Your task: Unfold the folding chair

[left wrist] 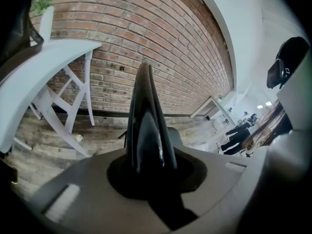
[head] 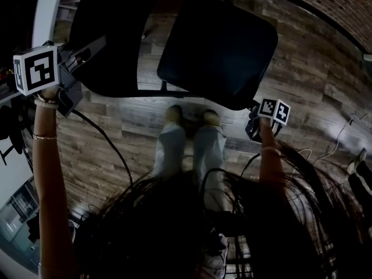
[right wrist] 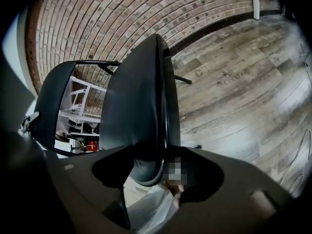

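Note:
The black folding chair stands on the wooden floor in front of my feet. In the head view its padded seat (head: 218, 48) tilts up at the middle and its backrest (head: 110, 39) is at the upper left. My left gripper (head: 93, 50) is shut on the side edge of the backrest (left wrist: 146, 126), which runs as a thin black blade between the jaws of the left gripper (left wrist: 148, 167). My right gripper (head: 254, 110) is shut on the seat's near right corner. In the right gripper view the seat (right wrist: 139, 111) rises edge-on from the right gripper (right wrist: 151, 172), with the backrest (right wrist: 53, 96) behind it at the left.
A white table (left wrist: 44, 67) with crossed legs stands by the brick wall (left wrist: 146, 43), a potted plant (left wrist: 46, 18) on it. My legs and shoes (head: 174, 115) are just below the seat. Cables (head: 107, 141) trail over the plank floor (head: 308, 80). People stand far off (left wrist: 239, 135).

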Demonstrator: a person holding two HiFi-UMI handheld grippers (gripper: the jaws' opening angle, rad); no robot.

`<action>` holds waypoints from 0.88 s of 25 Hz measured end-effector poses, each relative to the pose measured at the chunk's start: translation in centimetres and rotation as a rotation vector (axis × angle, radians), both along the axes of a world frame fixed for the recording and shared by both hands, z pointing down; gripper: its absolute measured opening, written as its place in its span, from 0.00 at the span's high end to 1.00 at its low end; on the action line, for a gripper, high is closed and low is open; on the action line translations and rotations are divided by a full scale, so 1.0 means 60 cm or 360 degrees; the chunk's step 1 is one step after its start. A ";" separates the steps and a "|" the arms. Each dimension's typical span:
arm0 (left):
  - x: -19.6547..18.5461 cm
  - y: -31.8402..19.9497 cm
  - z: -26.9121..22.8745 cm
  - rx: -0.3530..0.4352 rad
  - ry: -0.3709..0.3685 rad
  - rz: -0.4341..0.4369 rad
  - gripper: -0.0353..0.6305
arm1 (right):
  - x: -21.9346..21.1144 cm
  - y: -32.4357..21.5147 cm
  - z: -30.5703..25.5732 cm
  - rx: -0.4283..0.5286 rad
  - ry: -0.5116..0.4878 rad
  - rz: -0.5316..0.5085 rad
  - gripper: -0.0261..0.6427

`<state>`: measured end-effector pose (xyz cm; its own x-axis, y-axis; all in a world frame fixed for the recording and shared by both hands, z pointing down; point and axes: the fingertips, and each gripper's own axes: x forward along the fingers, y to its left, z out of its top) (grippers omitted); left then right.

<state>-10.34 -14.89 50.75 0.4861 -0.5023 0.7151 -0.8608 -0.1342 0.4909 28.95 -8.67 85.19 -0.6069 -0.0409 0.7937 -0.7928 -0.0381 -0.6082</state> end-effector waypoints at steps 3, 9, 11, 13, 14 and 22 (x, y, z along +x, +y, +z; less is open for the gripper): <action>0.004 -0.002 -0.002 0.0010 0.0005 0.0013 0.83 | 0.003 -0.002 -0.001 0.0004 0.0008 0.0011 0.53; 0.011 0.007 0.009 -0.0067 0.0039 0.0063 0.81 | 0.003 0.000 0.002 -0.0064 0.0030 0.0088 0.53; 0.007 0.018 0.021 -0.0138 0.0011 0.0098 0.76 | 0.004 0.001 0.002 -0.0078 0.0041 0.0114 0.53; -0.002 0.022 0.026 -0.0152 -0.0016 0.0086 0.73 | 0.005 0.002 0.002 -0.0086 0.0047 0.0125 0.53; -0.002 0.023 0.026 -0.0148 -0.0004 0.0067 0.72 | 0.005 0.003 0.002 -0.0093 0.0050 0.0122 0.53; -0.037 0.043 0.030 -0.0162 -0.0070 -0.0127 0.62 | 0.021 0.049 -0.003 -0.0121 0.0148 -0.0075 0.54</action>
<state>-12.59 -12.30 52.55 0.4147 -0.4620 0.7839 -0.8876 -0.0157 0.4603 30.21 -5.72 85.02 -0.5306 0.0483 0.8462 -0.8475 -0.0427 -0.5290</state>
